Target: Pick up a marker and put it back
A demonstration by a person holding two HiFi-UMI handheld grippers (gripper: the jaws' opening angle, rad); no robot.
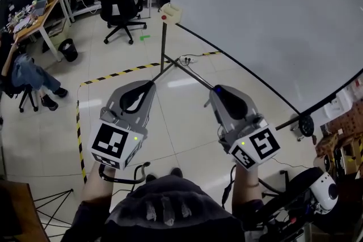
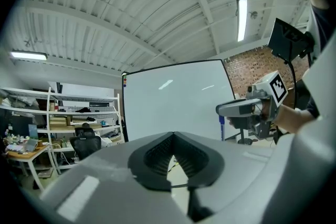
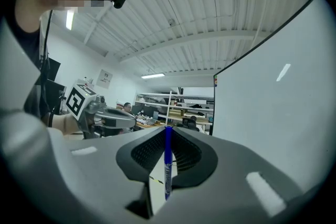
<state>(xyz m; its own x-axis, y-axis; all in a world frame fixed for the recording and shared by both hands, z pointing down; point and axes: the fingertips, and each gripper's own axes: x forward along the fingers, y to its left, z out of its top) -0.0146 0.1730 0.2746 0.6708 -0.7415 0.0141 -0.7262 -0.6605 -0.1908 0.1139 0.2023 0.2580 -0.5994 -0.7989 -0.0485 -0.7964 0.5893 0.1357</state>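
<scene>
Right tongs (image 3: 168,132) clenched on blue marker (image 3: 167,165), held upright, whiteboard (image 3: 273,113) just right. Left tongs (image 2: 172,136) closed, empty. Marker likely light, stiff, slick-barrelled; grip mid-barrel or it may swivel.

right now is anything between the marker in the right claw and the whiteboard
Nothing visible. The marker sits upright in the right claw, with only open air between it and the whiteboard.
</scene>
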